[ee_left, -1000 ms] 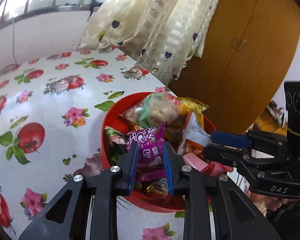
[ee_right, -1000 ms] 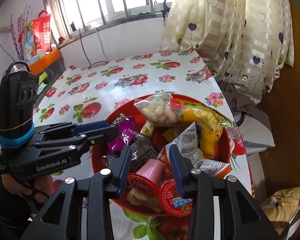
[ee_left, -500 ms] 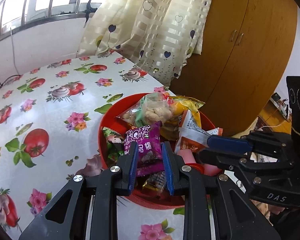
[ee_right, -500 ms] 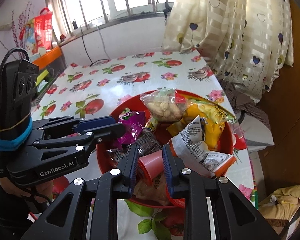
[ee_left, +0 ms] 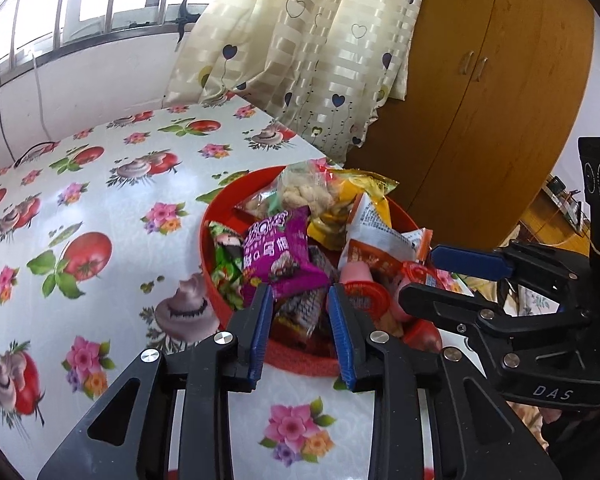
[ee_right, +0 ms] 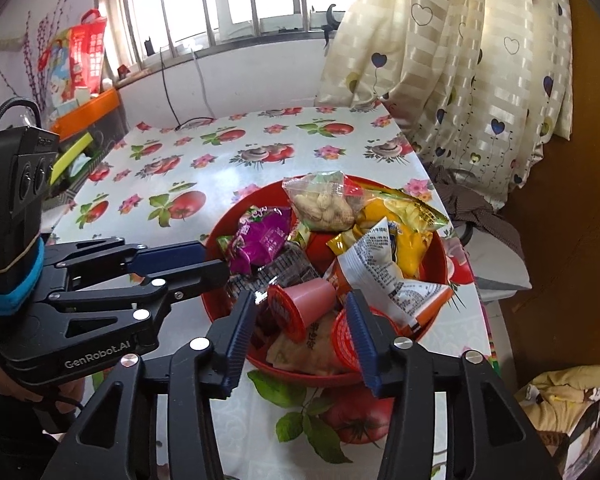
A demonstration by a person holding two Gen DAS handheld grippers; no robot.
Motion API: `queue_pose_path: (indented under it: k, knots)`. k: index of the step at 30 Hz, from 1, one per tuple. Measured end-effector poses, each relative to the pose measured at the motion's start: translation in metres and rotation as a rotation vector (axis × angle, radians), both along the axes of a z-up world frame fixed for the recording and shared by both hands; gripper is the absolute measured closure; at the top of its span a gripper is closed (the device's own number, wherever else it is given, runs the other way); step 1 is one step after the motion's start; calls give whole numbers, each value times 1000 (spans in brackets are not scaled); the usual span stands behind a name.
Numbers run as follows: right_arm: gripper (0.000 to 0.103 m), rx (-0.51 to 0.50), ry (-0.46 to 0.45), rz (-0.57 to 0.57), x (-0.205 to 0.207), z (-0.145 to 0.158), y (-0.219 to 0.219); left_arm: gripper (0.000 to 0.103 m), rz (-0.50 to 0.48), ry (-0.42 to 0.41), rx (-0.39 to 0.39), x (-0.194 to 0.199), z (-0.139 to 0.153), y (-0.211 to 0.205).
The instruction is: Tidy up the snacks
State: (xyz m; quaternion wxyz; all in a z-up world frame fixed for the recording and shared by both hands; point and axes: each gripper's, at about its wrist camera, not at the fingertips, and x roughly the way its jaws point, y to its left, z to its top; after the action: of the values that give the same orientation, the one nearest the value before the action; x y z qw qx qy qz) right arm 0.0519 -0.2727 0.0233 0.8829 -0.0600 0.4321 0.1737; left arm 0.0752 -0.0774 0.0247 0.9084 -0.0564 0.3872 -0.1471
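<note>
A red bowl [ee_left: 209, 240] [ee_right: 440, 268] heaped with snack packets stands near the table's right edge. My left gripper [ee_left: 300, 292] [ee_right: 216, 258] hovers at the bowl's near rim with its jaws opening. The purple packet [ee_left: 280, 252] [ee_right: 260, 236] lies on the pile just beyond its tips, and the pads do not press it. My right gripper [ee_right: 300, 300] [ee_left: 420, 274] is also opening. A pink jelly cup [ee_right: 308, 304] [ee_left: 354, 272] lies on its side between its pads, apart from both. A peanut bag [ee_right: 324, 204], a yellow packet [ee_right: 404, 240] and a white-orange packet [ee_right: 388, 276] fill the far side.
The table wears a tomato-and-flower oilcloth [ee_left: 100, 208]. Its right edge [ee_right: 480, 312] runs close past the bowl. A heart-print curtain [ee_left: 320, 60] and a wooden wardrobe [ee_left: 480, 120] stand behind. An orange crate [ee_right: 88, 112] and a red bag [ee_right: 80, 56] sit at the far left.
Both grippers have opened and drawn back a little from the bowl. The purple packet and the pink cup, gripped before, now lie loose on the pile.
</note>
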Motion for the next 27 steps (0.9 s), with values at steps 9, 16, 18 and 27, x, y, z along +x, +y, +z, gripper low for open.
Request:
queue_pose_path:
  k: [9,16,18,27]
  knots:
    - [54,-30,-23,-23,-23,3,3,63,1,18,16,-16,-2,-6]
    - [54,-38,-26,-38,-33,2,2,63,-15,16,30,-26,-1,-13]
    - [54,-41,-26,-40,-34,2,2,64,-18,17,28,-28,-1,-15]
    - [54,-49,-13,-44,-33,-4,2,63,-15,30,29,-27,-5,-15]
